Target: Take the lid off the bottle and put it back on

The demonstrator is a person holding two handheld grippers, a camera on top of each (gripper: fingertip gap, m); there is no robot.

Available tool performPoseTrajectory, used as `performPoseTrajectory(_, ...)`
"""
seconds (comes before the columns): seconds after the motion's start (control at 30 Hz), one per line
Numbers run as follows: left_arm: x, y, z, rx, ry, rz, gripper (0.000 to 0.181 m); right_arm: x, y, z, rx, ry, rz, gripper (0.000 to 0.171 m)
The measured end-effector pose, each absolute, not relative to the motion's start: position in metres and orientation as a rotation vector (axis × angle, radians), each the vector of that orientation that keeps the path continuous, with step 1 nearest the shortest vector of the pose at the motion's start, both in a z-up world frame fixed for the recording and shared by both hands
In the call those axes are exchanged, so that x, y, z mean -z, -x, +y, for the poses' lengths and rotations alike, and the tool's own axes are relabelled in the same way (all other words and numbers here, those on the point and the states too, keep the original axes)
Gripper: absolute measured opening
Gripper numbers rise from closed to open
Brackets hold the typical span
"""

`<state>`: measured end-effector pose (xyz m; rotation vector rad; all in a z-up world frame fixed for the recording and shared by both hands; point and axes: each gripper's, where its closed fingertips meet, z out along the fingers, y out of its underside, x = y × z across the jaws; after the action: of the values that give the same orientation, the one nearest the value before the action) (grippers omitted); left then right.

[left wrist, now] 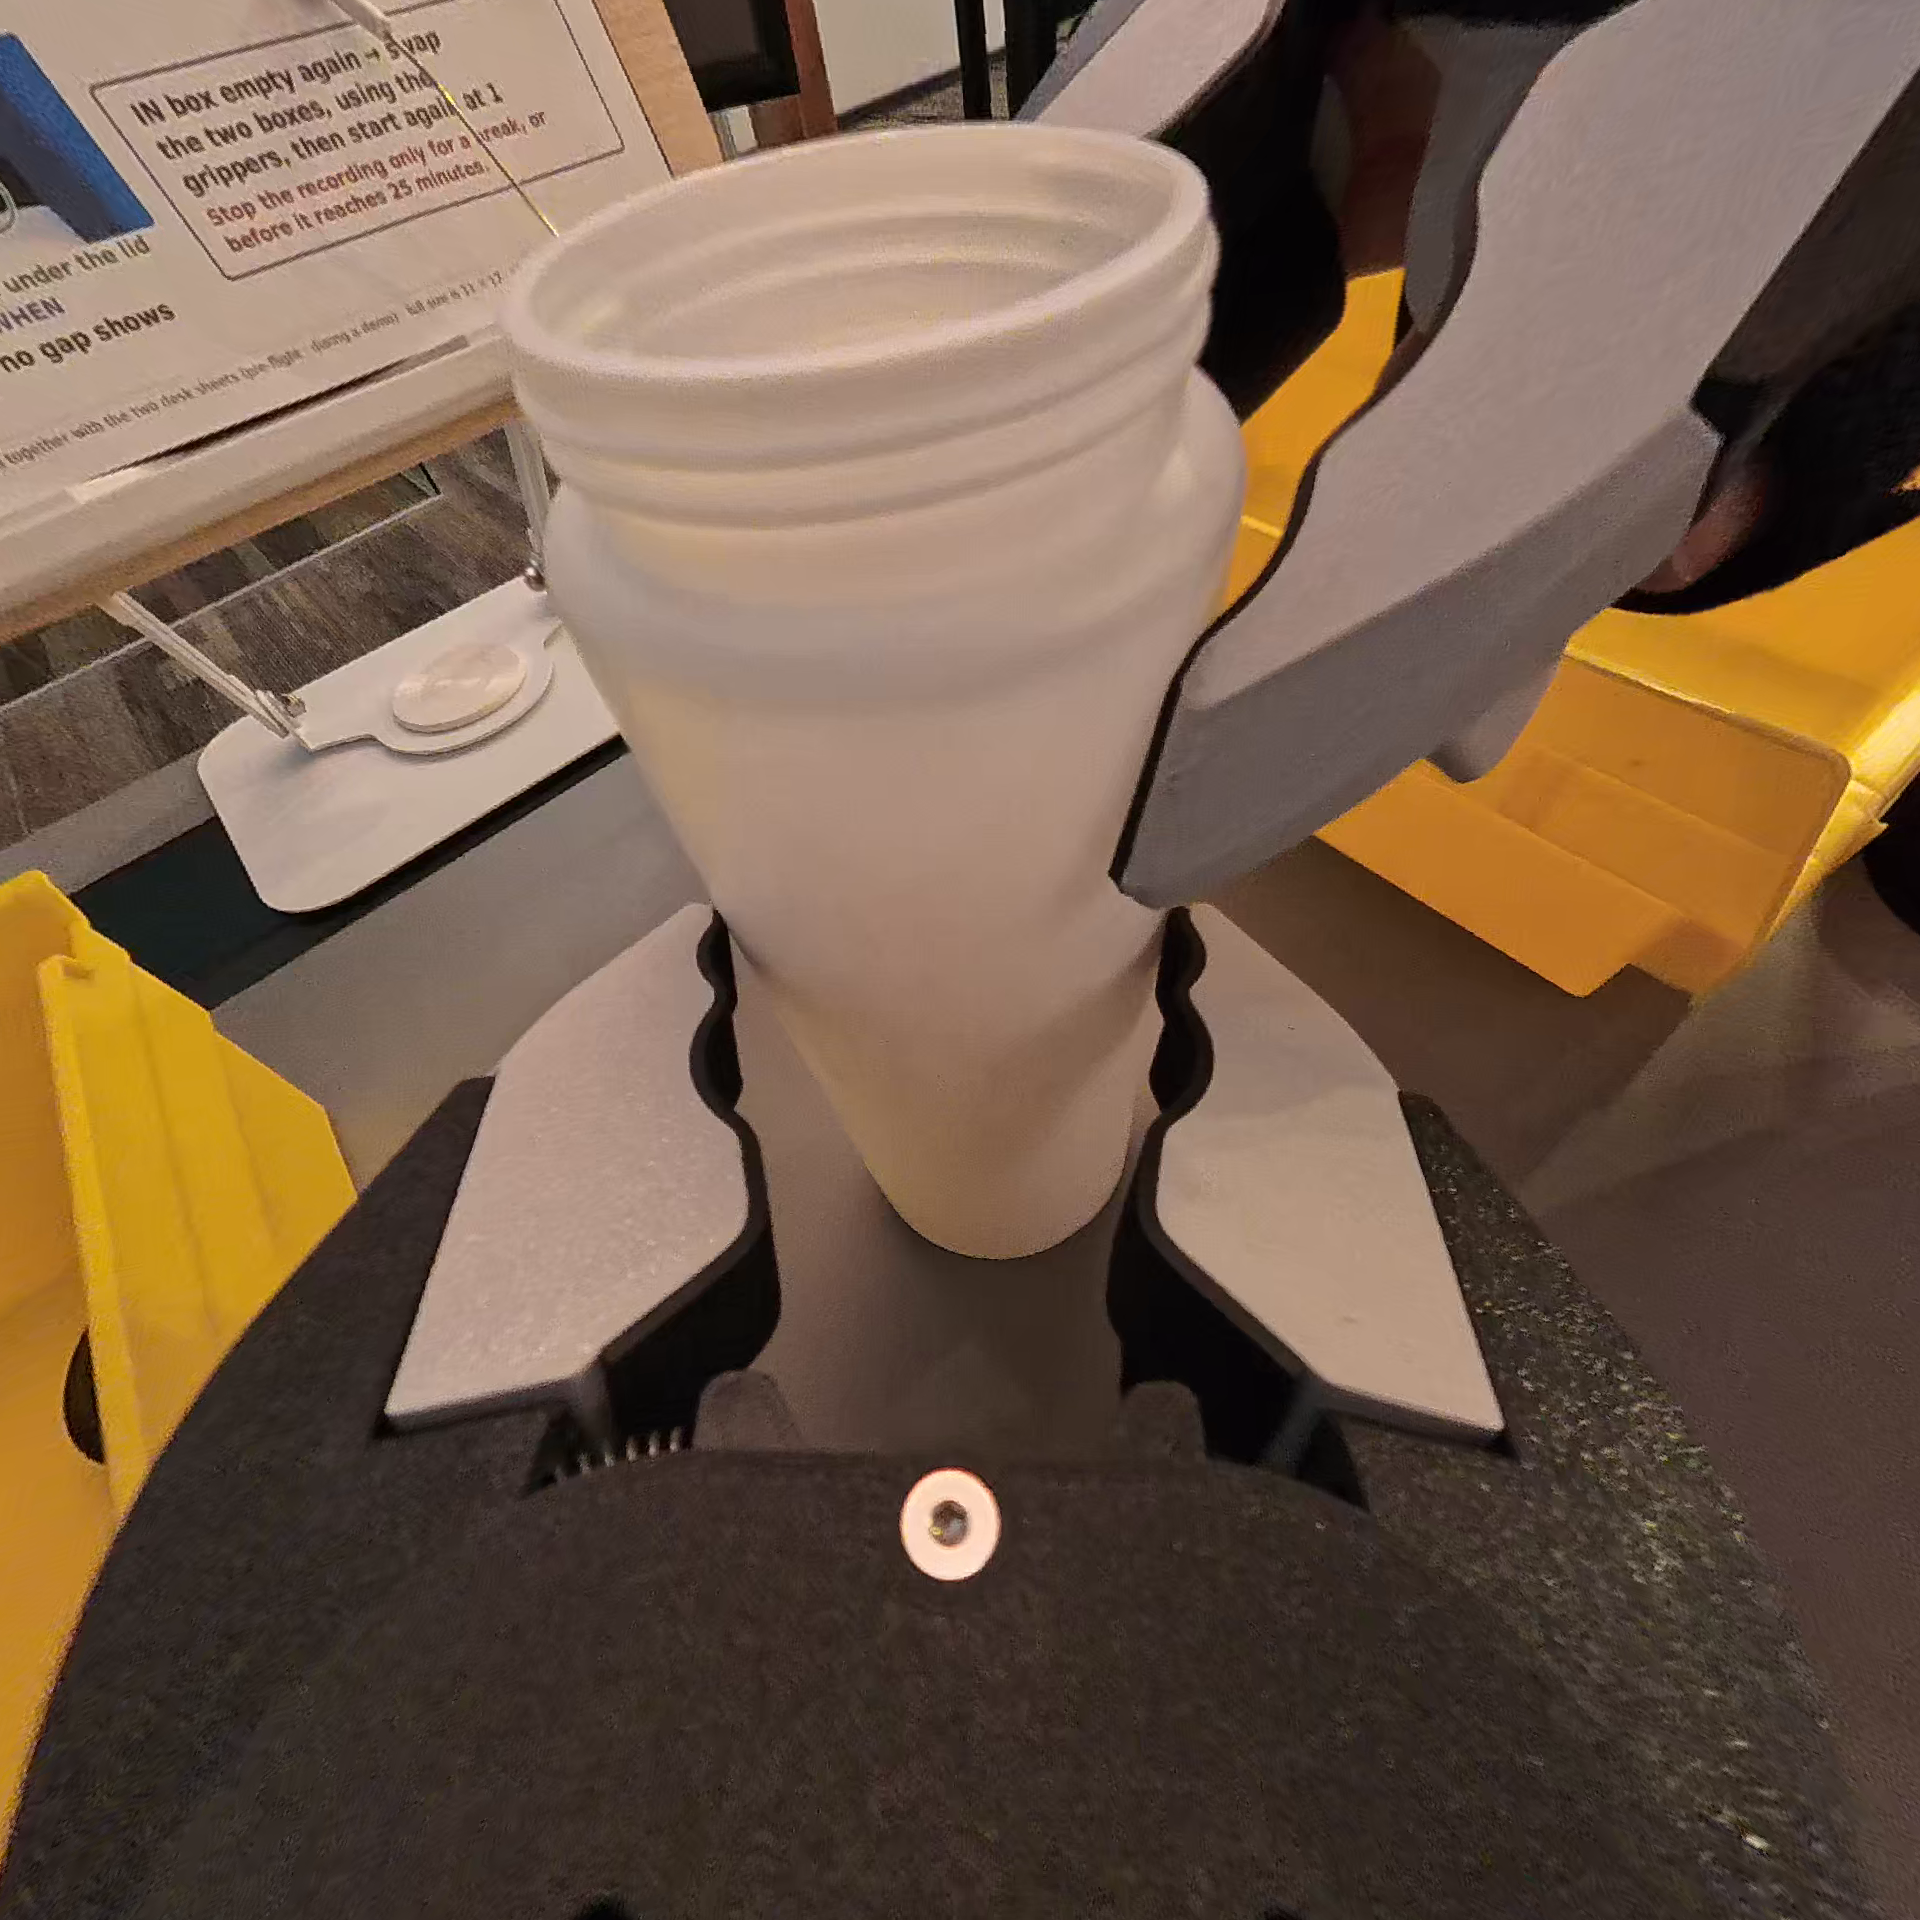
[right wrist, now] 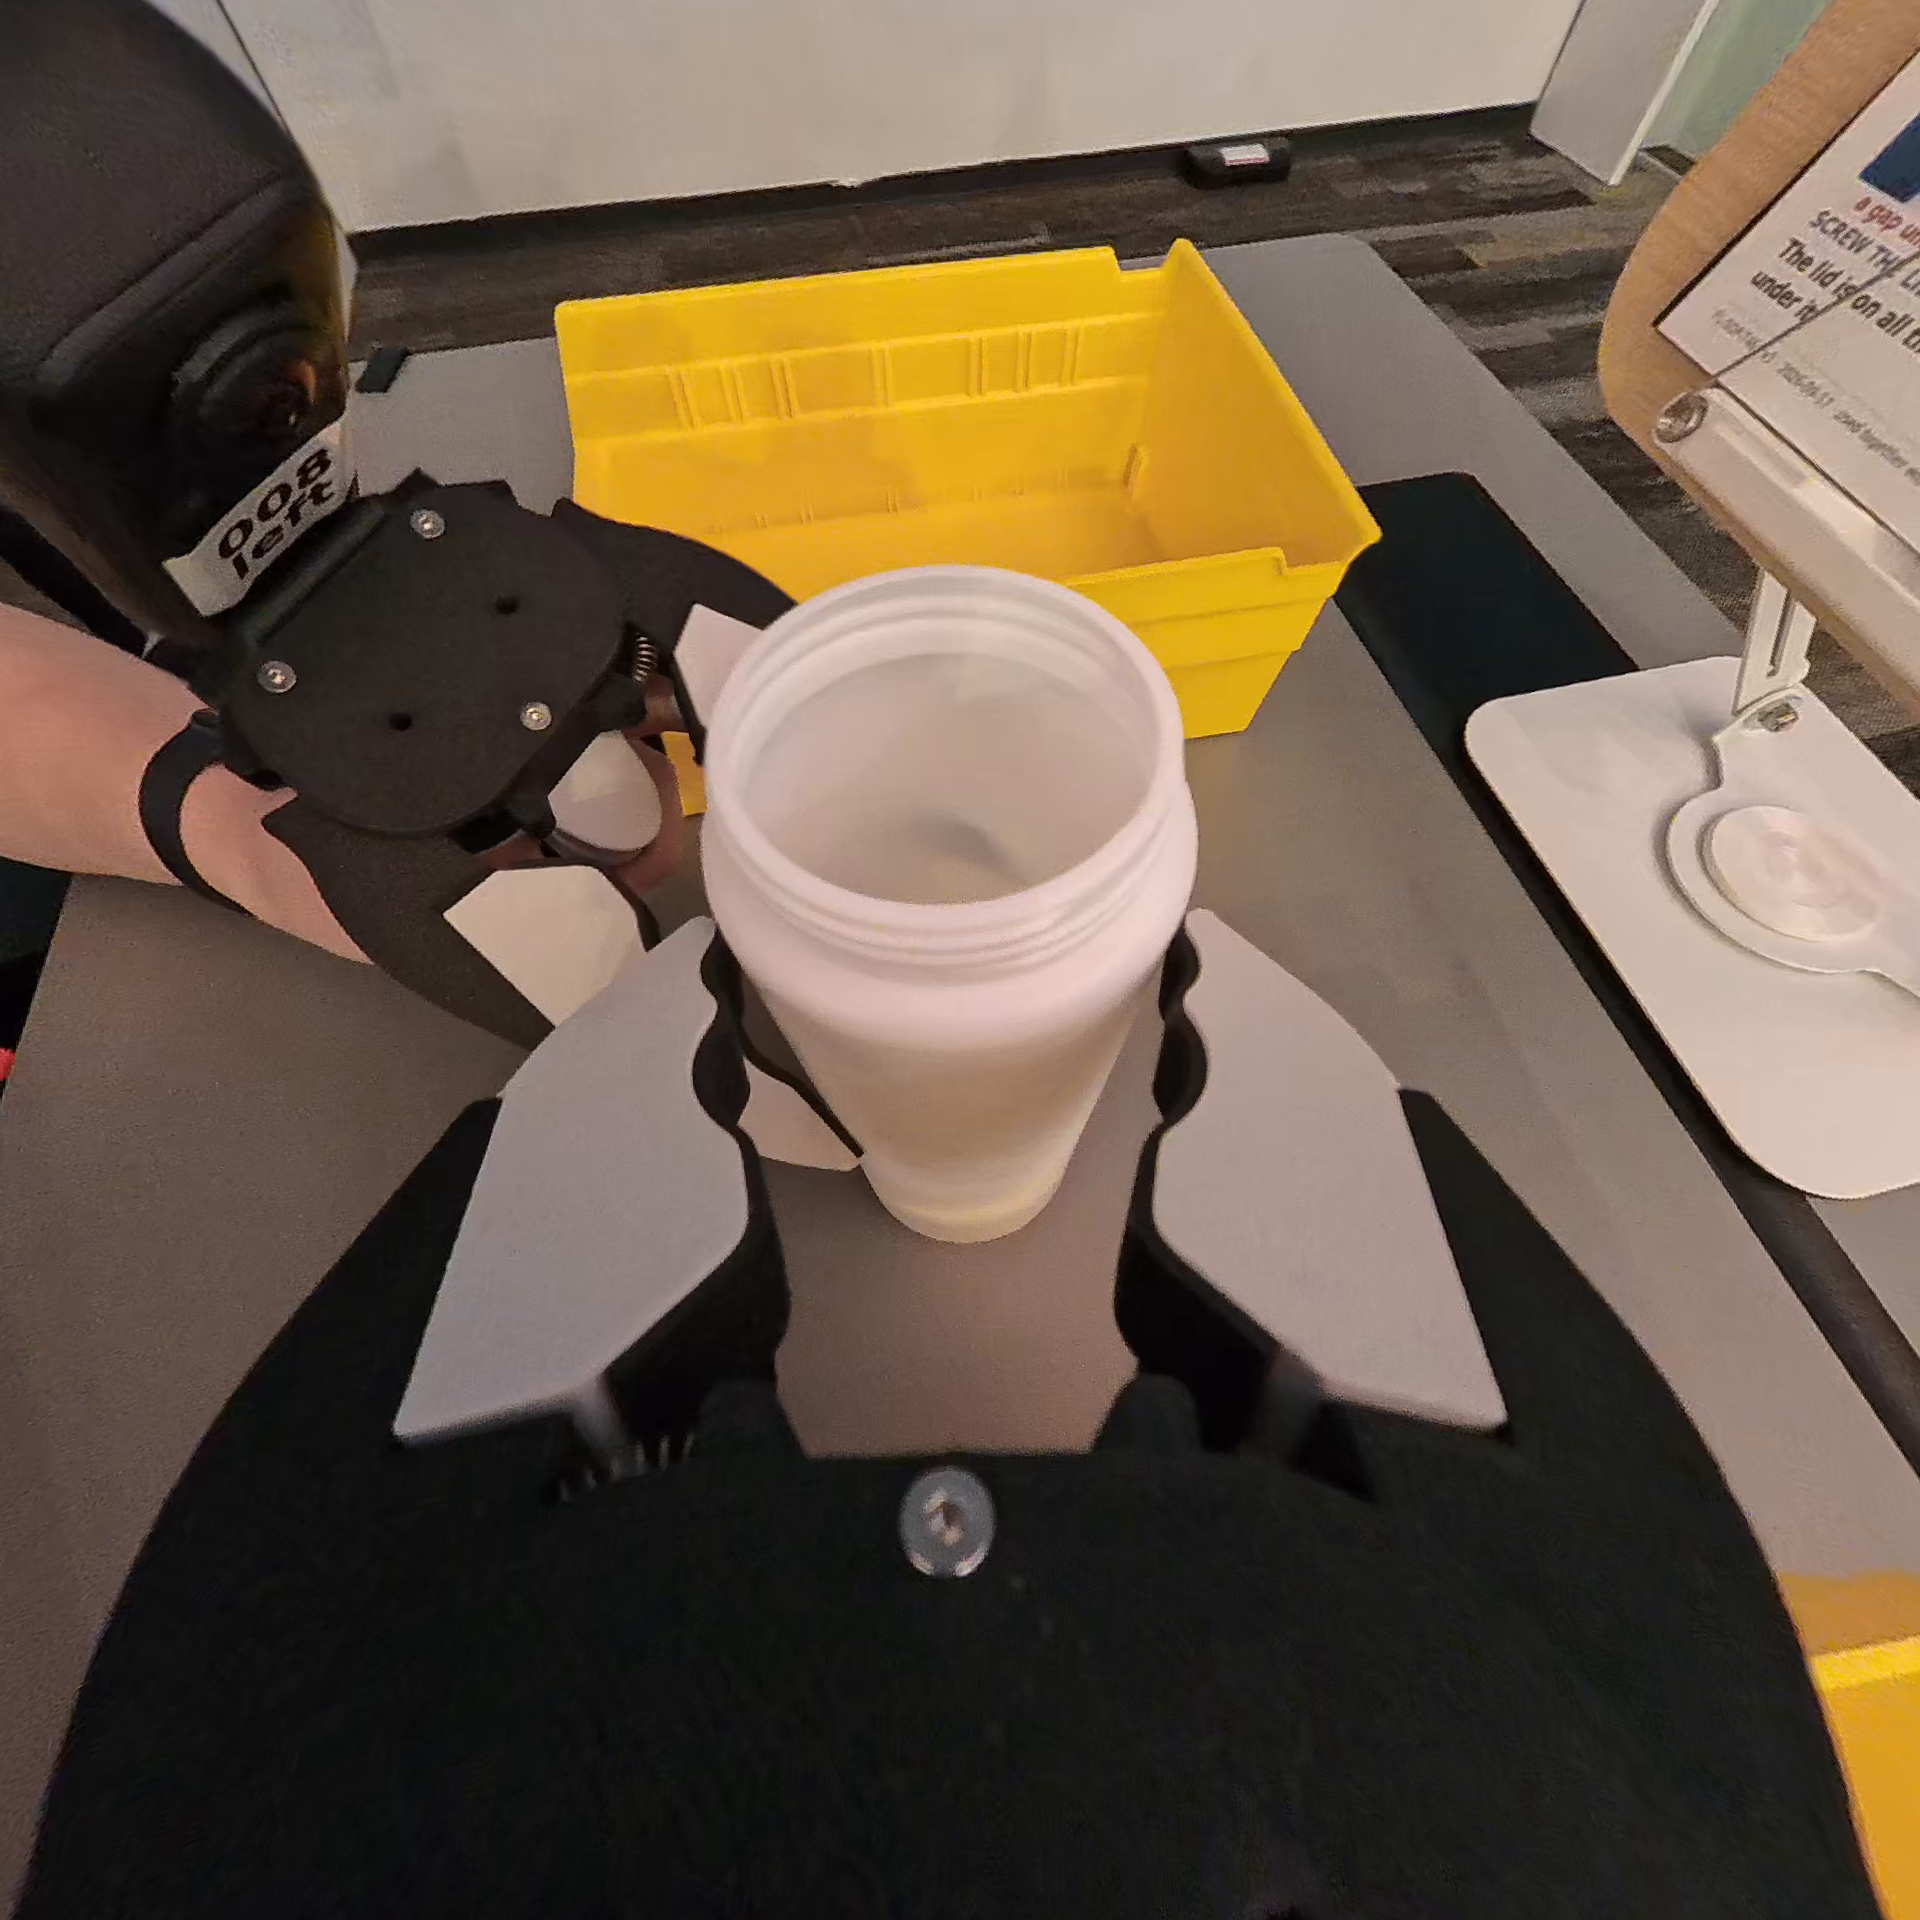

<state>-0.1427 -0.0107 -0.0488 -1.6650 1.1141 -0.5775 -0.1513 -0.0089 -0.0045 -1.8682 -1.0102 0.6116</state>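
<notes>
A white plastic bottle has no lid; its threaded mouth is open. It sits between the fingers of my left gripper, which are closed against its lower body. In the right wrist view the same bottle sits between the fingers of my right gripper, which also press its sides. A grey finger of the right gripper touches the bottle's right side. The left gripper's black body comes in from the left. No lid shows in either view. I cannot tell whether the base touches the grey table.
A yellow bin stands behind the bottle. More yellow bins lie to the left and right. A white stand base with a round disc holds a tilted board of printed sheets. A person's hand holds the left gripper.
</notes>
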Motion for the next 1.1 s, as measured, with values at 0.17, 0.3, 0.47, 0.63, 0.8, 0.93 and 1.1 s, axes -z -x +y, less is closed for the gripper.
performPoseTrajectory(0.17, 0.04, 0.15, -0.01, 0.484, 1.601, 1.066, 0.08, 0.005, 0.154, -0.005, -0.629, 1.854, -0.978, 0.079)
performPoseTrajectory(0.3, 0.03, 0.159, -0.016, 0.435, 1.558, 1.021, 0.078, 0.005, 0.154, -0.004, -0.628, 1.849, -0.977, 0.079)
performPoseTrajectory(0.47, 0.013, 0.178, -0.036, 0.545, 1.606, 0.975, 0.078, 0.001, 0.155, -0.004, -0.63, 1.827, -0.971, 0.081)
performPoseTrajectory(0.63, -0.044, 0.24, -0.035, 0.544, 1.585, 0.832, 0.072, -0.029, 0.15, -0.01, -0.642, 1.725, -0.941, 0.083)
performPoseTrajectory(0.8, -0.041, 0.318, 0.032, 0.322, 1.781, 0.793, 0.069, -0.078, 0.133, -0.027, -0.623, 1.6, -0.896, 0.083)
performPoseTrajectory(0.93, 0.021, 0.321, 0.084, 0.421, 1.994, 0.938, 0.08, -0.112, 0.118, -0.044, -0.575, 1.509, -0.87, 0.083)
performPoseTrajectory(1.1, 0.104, 0.314, 0.127, 0.288, 2.138, 1.111, 0.087, -0.145, 0.107, -0.07, -0.543, 1.416, -0.852, 0.082)
